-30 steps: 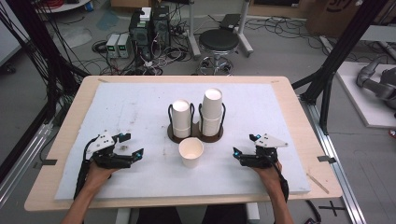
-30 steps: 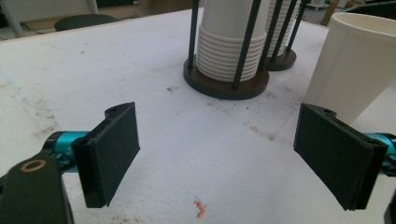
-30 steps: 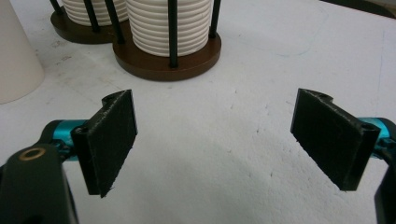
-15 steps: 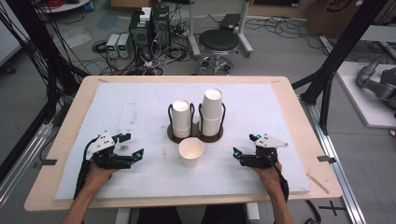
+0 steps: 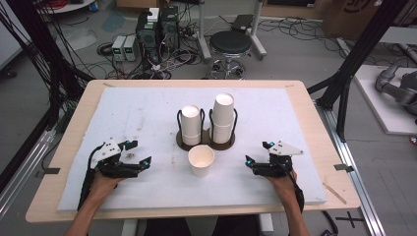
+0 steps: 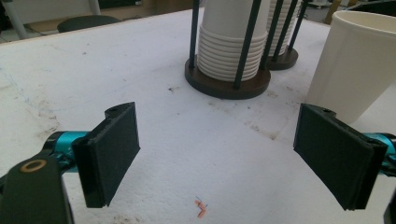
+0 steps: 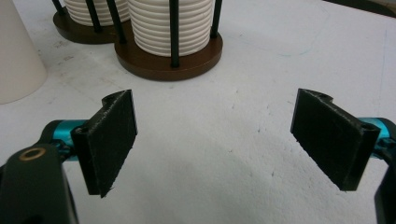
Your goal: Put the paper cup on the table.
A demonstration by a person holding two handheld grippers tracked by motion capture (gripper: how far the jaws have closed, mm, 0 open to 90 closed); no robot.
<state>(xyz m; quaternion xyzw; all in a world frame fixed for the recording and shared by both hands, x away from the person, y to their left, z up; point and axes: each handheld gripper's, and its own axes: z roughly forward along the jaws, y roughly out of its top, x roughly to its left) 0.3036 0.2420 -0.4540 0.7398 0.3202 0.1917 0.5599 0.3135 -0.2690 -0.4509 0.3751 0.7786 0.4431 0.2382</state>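
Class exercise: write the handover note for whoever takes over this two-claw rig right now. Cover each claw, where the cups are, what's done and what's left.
Left claw: open, empty, resting on the white foam mat.
Right claw: open, empty, also on the mat.
Single white paper cup: upright, between the claws, in front of the dark twin-post cup holder.
Holder: two stacks of white paper cups, the shorter stack and the taller stack.
Done: one cup stands loose.
Left: neither claw has gripped it yet.

In the left gripper view we lose the loose cup (image 6: pixel 355 65) at the right edge, and the cup stacks (image 6: pixel 231 42) run off the top; stack counts unreadable.
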